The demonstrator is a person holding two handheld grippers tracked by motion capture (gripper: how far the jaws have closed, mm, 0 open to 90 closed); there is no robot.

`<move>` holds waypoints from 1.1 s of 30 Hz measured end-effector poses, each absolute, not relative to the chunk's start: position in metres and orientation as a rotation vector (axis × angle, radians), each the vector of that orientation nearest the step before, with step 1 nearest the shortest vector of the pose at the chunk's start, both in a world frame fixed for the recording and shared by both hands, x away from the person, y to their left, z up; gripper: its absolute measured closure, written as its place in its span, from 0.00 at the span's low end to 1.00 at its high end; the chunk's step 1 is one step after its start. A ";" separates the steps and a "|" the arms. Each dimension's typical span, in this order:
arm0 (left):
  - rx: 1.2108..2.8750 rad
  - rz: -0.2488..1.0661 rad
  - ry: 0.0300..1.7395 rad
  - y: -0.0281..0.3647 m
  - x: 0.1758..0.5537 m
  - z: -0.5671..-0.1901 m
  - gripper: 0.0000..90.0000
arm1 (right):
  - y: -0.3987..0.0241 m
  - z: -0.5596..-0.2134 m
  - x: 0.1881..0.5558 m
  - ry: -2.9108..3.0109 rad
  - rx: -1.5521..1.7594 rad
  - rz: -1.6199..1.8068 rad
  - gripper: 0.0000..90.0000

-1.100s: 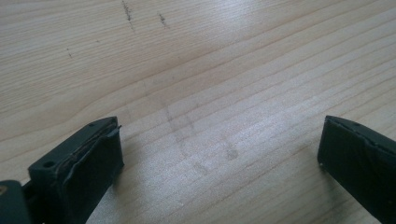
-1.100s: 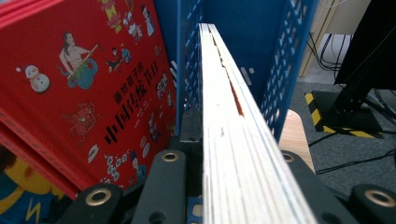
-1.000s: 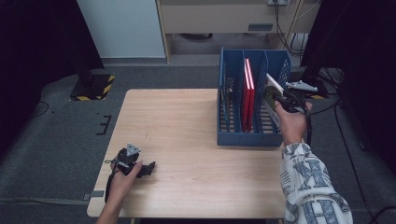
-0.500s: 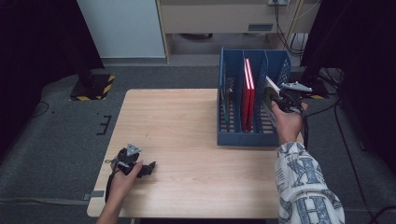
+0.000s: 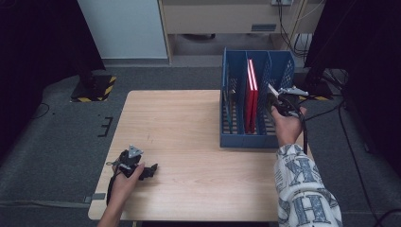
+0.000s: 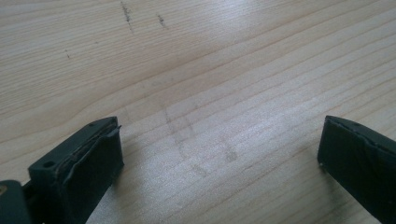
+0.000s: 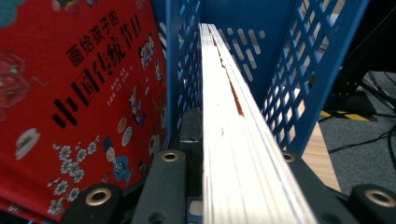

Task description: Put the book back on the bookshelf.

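1. Pale wooden table (image 5: 189,142) lies nearest me, its grain plain in the left gripper view between the two black jaws of my left gripper (image 6: 219,158), which stand wide apart with nothing between them. In the high view that left gripper (image 5: 150,171) rests on the near left part of the table, well apart from the work.

2. Farther out on the right, my right gripper (image 5: 273,101) is clenched on a thin white-edged book (image 7: 233,121). In the right gripper view its page edges run straight out from between the jaws, which press on both of its faces.

3. That book points away from me. Its long axis runs along the line of the jaws, in line with the slots of the blue perforated plastic file rack (image 5: 236,137), and it stands on edge, not flat.

4. The book's far end is already inside the rack's right-hand slot, between a blue divider wall (image 7: 180,65) on its left and the blue outer wall (image 7: 299,79) on its right. I cannot tell whether its lower edge touches the rack floor.

5. Just past the divider, in the middle slot, stands a red picture book with black Chinese lettering (image 7: 79,93), upright and parallel to mine.

6. My right hand is by far the nearer one to the rack. I judge the next move is to lower the book straight down, keeping it parallel to the dividers.
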State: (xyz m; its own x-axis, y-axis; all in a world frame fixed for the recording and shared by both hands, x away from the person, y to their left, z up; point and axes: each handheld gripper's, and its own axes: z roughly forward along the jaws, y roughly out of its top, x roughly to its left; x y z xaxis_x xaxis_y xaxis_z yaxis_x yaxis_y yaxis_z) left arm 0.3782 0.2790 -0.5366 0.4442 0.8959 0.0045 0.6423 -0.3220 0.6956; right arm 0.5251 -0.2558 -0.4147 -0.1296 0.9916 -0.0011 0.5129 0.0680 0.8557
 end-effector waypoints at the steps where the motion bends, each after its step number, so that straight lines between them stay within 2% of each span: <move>1: 2.074 0.525 1.284 0.279 0.378 -0.537 0.00 | -0.255 -0.417 0.527 1.713 1.514 0.973 0.84; 33: 2.076 0.525 1.279 0.279 0.379 -0.537 0.00 | -0.250 -0.439 0.525 1.743 1.566 0.909 0.84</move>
